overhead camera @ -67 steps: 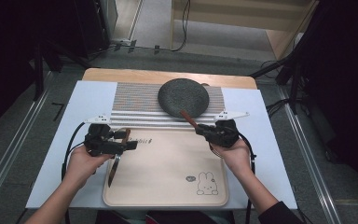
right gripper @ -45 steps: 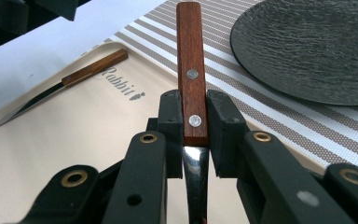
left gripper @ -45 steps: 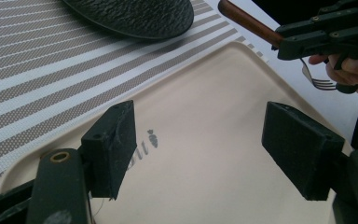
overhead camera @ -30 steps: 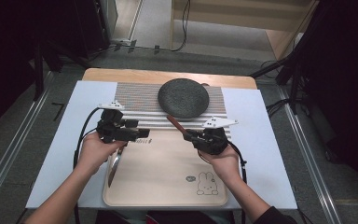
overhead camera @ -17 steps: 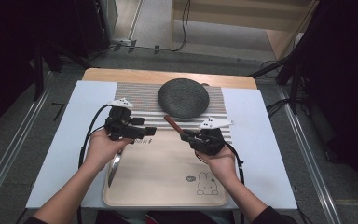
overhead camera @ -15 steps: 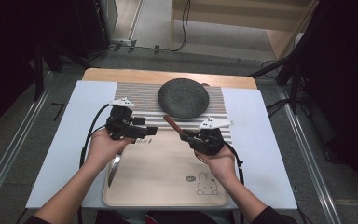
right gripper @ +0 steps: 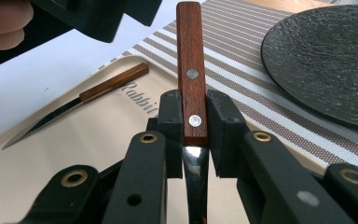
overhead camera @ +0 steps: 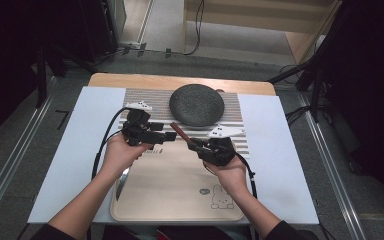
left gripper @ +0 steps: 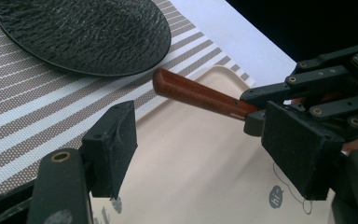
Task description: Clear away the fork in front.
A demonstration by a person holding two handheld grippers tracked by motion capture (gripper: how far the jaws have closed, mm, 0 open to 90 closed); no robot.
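Near the centre of the high view, the right gripper [overhead camera: 192,145] is clamped on a wooden-handled utensil [right gripper: 192,84], its jaws closed on the handle near the lower rivet, with the red-brown handle pointing up-left toward the left gripper [overhead camera: 166,136]. That gripper's jaws stand open, nothing between them, with the handle's free end just beyond its pads [left gripper: 116,140]. This looks like a handover above the beige tray [overhead camera: 175,200]: next, the open jaws would need to slide around the handle and close. The handle is flat, two silver rivets showing, and shiny metal runs below. A second knife [right gripper: 74,105] lies on the tray; a dark plate [overhead camera: 196,104] sits on the striped mat [overhead camera: 235,125].
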